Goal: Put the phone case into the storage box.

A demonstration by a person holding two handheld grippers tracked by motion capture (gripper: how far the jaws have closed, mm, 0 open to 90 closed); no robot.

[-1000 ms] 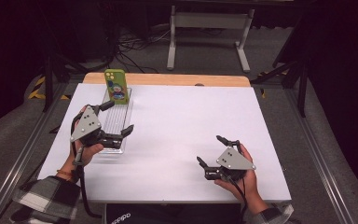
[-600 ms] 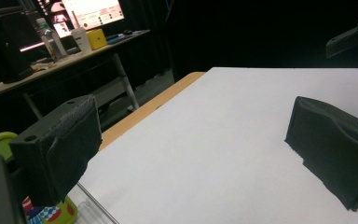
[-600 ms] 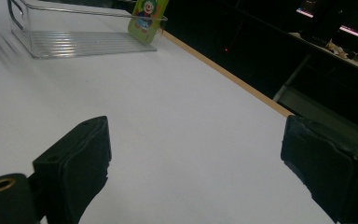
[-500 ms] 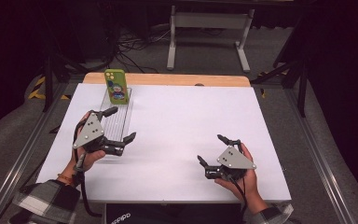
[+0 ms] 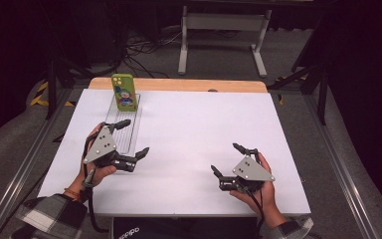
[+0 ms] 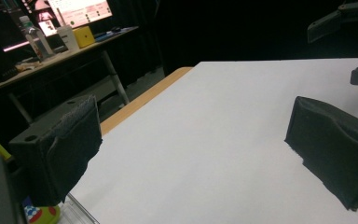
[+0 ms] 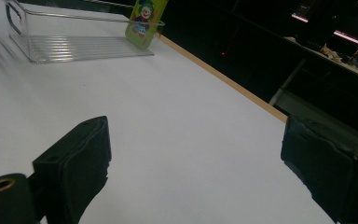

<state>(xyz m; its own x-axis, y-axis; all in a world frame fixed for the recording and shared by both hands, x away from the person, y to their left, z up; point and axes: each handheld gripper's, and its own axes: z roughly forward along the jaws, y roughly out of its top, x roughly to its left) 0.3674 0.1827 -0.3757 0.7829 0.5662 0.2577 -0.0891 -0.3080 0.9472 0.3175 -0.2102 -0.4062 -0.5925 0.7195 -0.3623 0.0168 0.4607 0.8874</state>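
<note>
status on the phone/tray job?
Done, by the look of it: phone stands upright at the far end of the clear tray. In hand: nothing; left gripper beside the tray and right gripper over bare table, both open. Left: nothing visible.

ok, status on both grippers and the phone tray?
Left gripper open, empty, over the clear tray's near end. Right gripper open, empty, over bare table. Green phone leans upright at tray's far end. Nothing in the way.
</note>
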